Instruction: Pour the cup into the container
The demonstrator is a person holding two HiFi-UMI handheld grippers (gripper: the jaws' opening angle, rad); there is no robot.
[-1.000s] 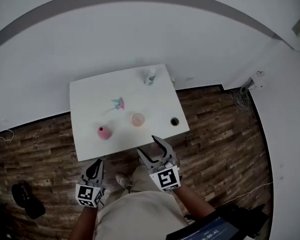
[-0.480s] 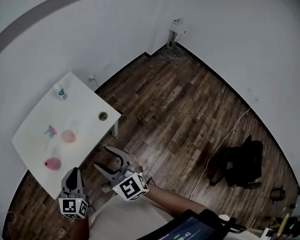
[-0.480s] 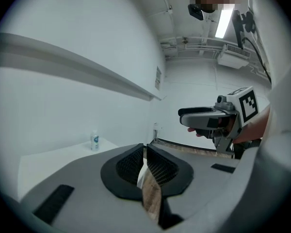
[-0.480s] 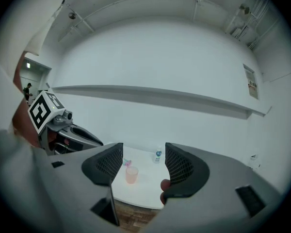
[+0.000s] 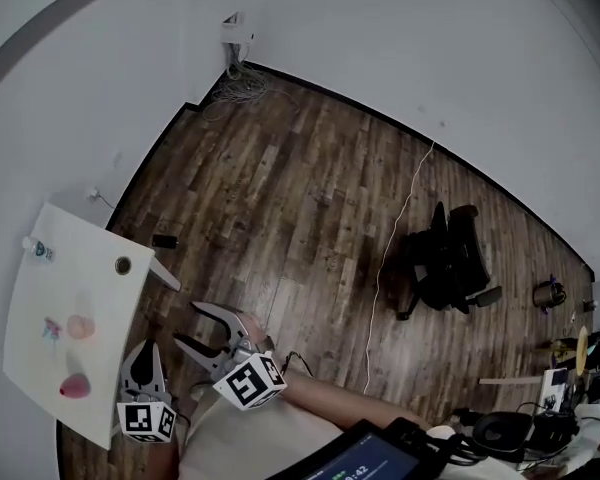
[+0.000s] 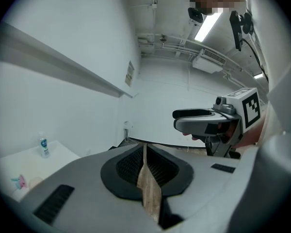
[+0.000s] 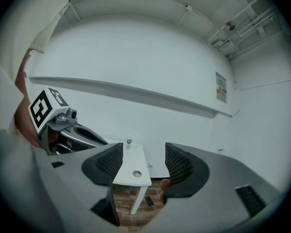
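Head view: your two grippers hang low in the frame, side by side, next to the white table (image 5: 95, 273) at the far left. Your left gripper (image 5: 145, 353) has its jaws pressed together, and your right gripper (image 5: 187, 326) has its jaws spread with nothing between them. The peach cup (image 5: 80, 326) stands on the tabletop, untouched by either tool. A pink-red vessel (image 5: 75, 386) sits beside it toward you, and a dark-rimmed round vessel (image 5: 123, 265) stands at the table's floor-side edge. A small bottle (image 5: 37, 249) marks the far corner, and a blue-and-pink item (image 5: 51, 328) lies just beside the cup. Across the wood floor (image 5: 300, 188) stands a black office chair (image 5: 445, 258), with a cable (image 5: 390, 258) trailing past it.

Left gripper view: the left gripper (image 6: 144, 152) shows both pads closed flat against each other, holding nothing. The right gripper (image 6: 179, 119) juts in from the right, level. The table (image 6: 63, 154) lies low at the left with the bottle (image 6: 43, 147) upright on it. The cup (image 6: 35, 182) is a pale blur near the frame's edge.

Right gripper view: the right gripper (image 7: 143, 164) has its jaws parted and empty. The gap between them frames the table (image 7: 133, 160), the dark-rimmed vessel (image 7: 136, 173) and the bottle (image 7: 128, 141). The left gripper (image 7: 99, 141) crosses at the left. A dark flat item (image 7: 149, 201) lies on the floor by the table leg.
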